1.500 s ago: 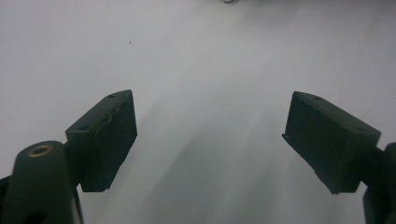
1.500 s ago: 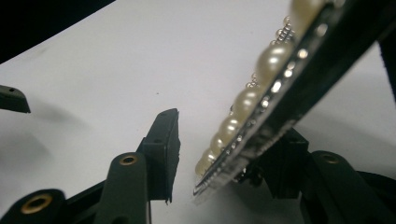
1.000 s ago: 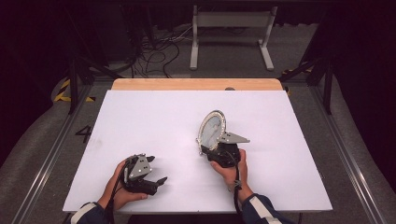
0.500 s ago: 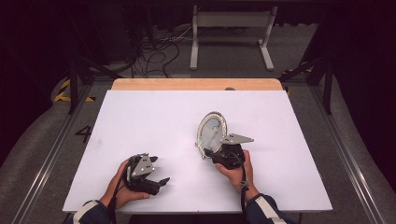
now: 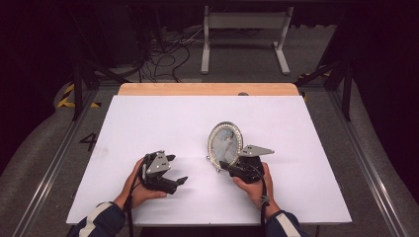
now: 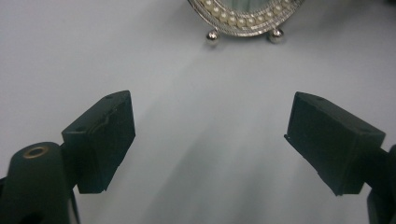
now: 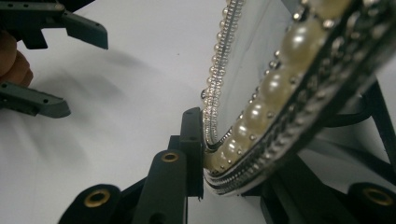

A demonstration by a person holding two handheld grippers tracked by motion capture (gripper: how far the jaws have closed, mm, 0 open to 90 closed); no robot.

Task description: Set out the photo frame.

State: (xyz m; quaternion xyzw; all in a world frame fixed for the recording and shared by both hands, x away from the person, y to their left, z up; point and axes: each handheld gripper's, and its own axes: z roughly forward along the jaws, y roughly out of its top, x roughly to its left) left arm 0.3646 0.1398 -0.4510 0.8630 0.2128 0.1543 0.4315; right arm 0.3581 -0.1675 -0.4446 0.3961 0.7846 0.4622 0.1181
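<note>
Right gripper (image 5: 228, 167) is clamped on the lower rim of an oval picture frame (image 5: 225, 143), held upright near table centre, just R of middle. In the right gripper view the rim (image 7: 261, 116) is seen pinched between the two black jaws, edge-on and tilted. Frame: silver metal, beaded border w/ a ring of pearl-like beads around a glazed centre; 2 small ball feet (image 6: 213, 37) are seen in the left gripper view, at or just above the white surface; contact can't be told. A pale image is carried behind the glass; details too blurred to read.

Left gripper (image 5: 174, 170) is held in the L hand (image 5: 138, 185) near the front edge, jaws spread wide w/ nothing between them, pointed toward the frame and well apart from it. Its 2 jaws are also seen at upper L of the right gripper view.

Count: 1 frame, 2 grippers, 2 hands. White table (image 5: 148, 123) w/ a wooden strip (image 5: 197, 89) along the far edge; beyond it, a white stand (image 5: 244, 29) and cables (image 5: 163, 49) on the floor.
</note>
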